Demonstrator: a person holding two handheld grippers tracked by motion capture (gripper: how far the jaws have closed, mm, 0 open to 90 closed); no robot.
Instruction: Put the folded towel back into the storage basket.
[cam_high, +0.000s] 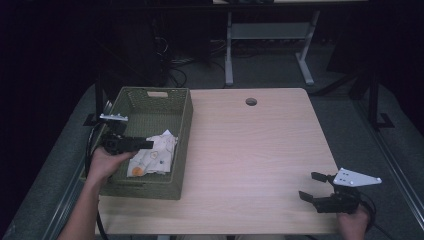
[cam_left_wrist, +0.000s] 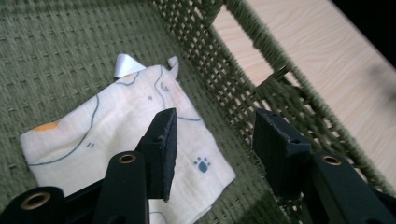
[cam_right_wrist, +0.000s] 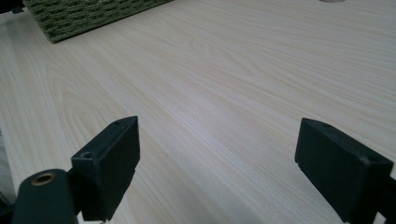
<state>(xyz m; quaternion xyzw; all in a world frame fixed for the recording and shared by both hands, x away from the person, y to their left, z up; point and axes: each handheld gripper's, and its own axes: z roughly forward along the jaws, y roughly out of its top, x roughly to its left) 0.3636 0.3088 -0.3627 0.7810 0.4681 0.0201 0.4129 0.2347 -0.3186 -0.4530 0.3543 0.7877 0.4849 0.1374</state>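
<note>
Cloth (cam_high: 152, 155) — inside green basket (cam_high: 184, 120).

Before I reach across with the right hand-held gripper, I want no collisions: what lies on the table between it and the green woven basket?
Nothing: the high view shows bare wooden table between the right hand-held gripper and the green woven basket.

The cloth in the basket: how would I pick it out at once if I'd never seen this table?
Start at the green woven basket on the left side of the wooden table. Lying flat on its floor is the cloth, just in front of the left hand-held gripper. It is cream with thin dark lines, an orange patch and a small blue paw print, the one pale thing in there.
</note>
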